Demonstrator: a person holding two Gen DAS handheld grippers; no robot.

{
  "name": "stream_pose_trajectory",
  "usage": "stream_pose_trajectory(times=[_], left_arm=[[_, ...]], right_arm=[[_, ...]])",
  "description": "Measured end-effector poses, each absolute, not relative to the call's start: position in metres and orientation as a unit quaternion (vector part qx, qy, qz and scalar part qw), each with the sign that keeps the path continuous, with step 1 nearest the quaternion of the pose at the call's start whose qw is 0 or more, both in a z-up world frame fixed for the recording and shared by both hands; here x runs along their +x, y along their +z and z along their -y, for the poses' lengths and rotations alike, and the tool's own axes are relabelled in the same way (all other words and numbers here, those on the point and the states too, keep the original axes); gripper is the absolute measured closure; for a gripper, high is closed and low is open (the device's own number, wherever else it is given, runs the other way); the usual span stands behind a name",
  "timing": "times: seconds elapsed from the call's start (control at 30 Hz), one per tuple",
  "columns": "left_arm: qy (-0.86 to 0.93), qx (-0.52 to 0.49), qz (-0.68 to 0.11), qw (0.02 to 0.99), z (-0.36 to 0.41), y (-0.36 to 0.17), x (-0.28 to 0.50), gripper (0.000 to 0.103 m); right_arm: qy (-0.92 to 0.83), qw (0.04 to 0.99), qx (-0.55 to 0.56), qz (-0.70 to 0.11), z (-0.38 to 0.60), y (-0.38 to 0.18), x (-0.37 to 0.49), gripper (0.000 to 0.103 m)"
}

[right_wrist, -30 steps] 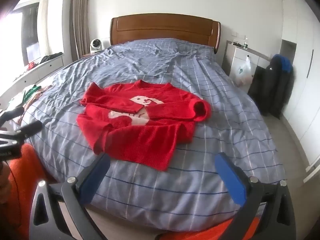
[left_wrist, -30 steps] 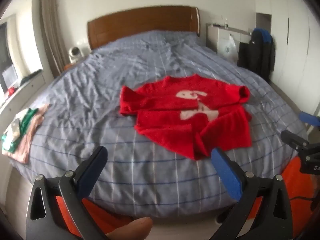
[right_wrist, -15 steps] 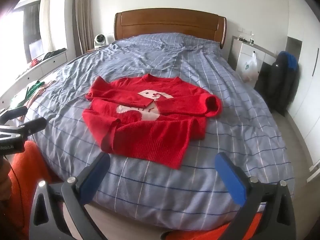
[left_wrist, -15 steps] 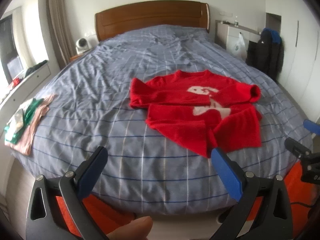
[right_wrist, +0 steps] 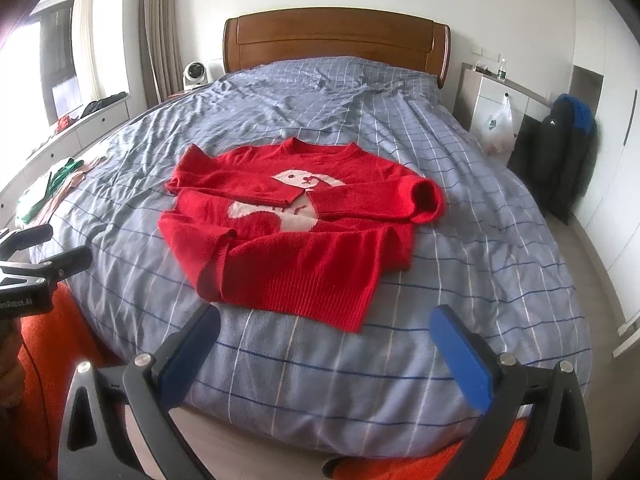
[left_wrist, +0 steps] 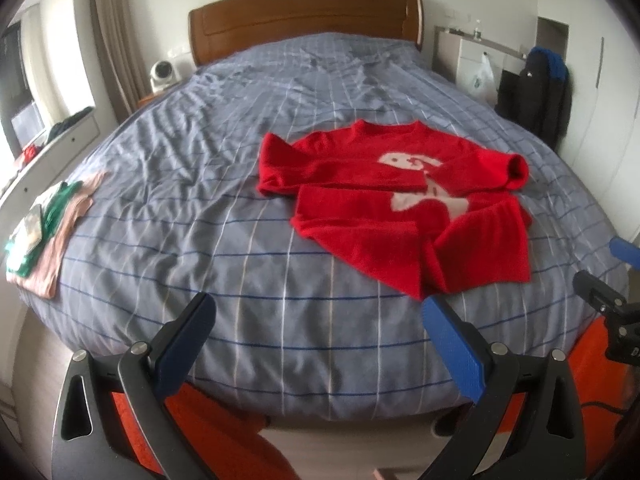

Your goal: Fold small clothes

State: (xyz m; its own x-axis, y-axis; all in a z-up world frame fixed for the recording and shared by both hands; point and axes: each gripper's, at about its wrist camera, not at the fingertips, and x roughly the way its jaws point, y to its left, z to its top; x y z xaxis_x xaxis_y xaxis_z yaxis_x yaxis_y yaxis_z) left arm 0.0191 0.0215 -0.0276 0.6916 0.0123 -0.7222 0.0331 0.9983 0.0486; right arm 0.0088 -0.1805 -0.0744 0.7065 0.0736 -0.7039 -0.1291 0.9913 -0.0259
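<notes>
Two claws, left claw [left_wrist: 318,322] and right claw [right_wrist: 324,326], jaws spread wide, empty, poised at bed [right_wrist: 480,216] foot. Sweater [right_wrist: 296,236] ahead of both, sleeves crossed over chest; hem nearest, probably next fold.

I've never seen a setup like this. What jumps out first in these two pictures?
A bright red sweater with a white animal figure lies partly folded in the middle of a big bed with a blue-grey checked cover. In front, the left gripper and right gripper hang at the foot of the bed, jaws wide apart and empty. A small pile of folded clothes sits at the bed's left edge.
</notes>
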Motion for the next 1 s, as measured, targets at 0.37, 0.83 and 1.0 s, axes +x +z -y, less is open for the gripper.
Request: stream_pose_trajectory(times=[0.37, 0.83, 1.0], left_arm=[[-0.004, 0.030, -0.396, 0.918, -0.0205, -0.0290, 0.0196, 0.000], [0.001, 0.030, -0.394, 0.919, -0.0221, -0.0290, 0.0206, 0.000], [0.000, 0.031, -0.394, 0.918, -0.0234, -0.0291, 0.0208, 0.000]], right_arm=[[0.050, 0.920, -0.034, -0.387, 0.1827, -0.0809, 0.0116, 0.000], [0.049, 0.919, -0.034, -0.390, 0.1834, -0.0794, 0.0116, 0.000], [0.049, 0.919, -0.034, -0.390, 0.1835, -0.0795, 0.0117, 0.000]])
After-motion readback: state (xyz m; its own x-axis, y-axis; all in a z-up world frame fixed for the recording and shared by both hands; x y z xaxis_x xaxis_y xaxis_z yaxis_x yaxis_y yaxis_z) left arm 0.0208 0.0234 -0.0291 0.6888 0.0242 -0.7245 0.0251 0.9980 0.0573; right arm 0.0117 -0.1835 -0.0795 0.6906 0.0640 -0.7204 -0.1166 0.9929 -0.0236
